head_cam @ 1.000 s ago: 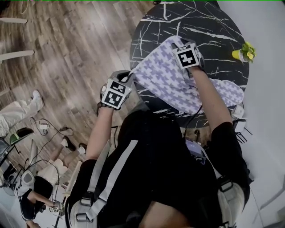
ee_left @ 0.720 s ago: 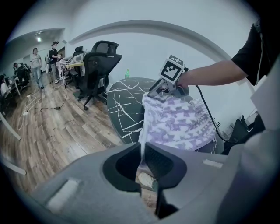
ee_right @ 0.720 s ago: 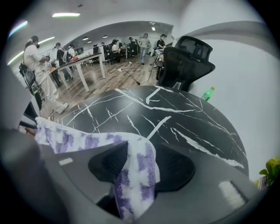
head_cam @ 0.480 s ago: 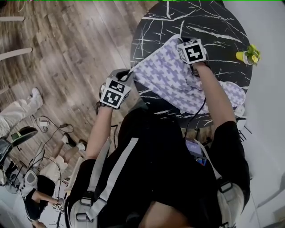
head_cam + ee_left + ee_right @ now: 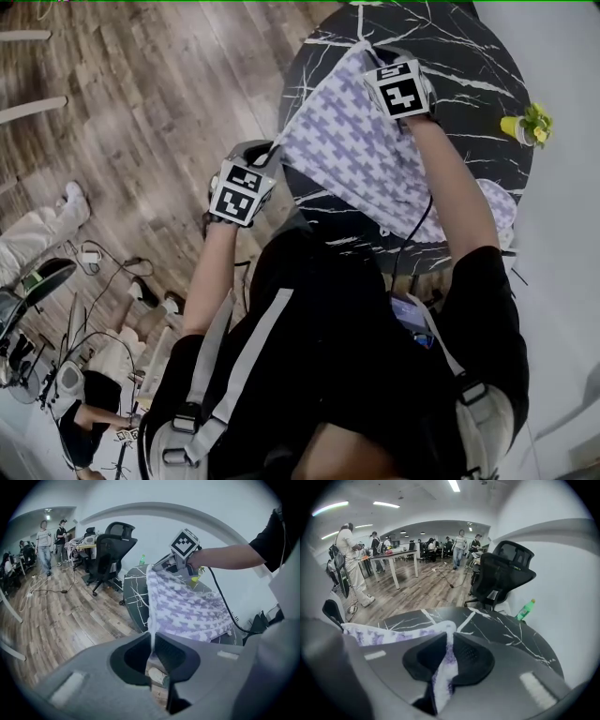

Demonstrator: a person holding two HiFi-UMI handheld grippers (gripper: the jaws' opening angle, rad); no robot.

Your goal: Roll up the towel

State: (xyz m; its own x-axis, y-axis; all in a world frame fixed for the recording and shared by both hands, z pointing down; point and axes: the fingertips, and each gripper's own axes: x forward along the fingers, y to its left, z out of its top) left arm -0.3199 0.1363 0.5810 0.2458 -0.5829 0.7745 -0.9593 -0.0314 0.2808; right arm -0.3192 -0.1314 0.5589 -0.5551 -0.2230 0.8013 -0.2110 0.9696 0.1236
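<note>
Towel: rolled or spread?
Spread, not rolled. The towel stretches open between the left hand-held gripper, shut on one corner, and the right hand-held gripper, whose jaws have just been closing on another.

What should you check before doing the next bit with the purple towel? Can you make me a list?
1. Left gripper pinching the towel: ok, its jaws are together on an edge.
2. Right gripper pinching the towel: ok, its jaws have just been closing and the cloth is pressed between them.
3. Towel stretched between both grippers: ok, it is pulled out flat with no big sag.
4. Room on the table for rolling: ok, bare black top shows past the towel.
5. Yellow plant pot out of the way: ok, it stands apart from the towel.
6. Underside free of folds: cannot tell.
</note>
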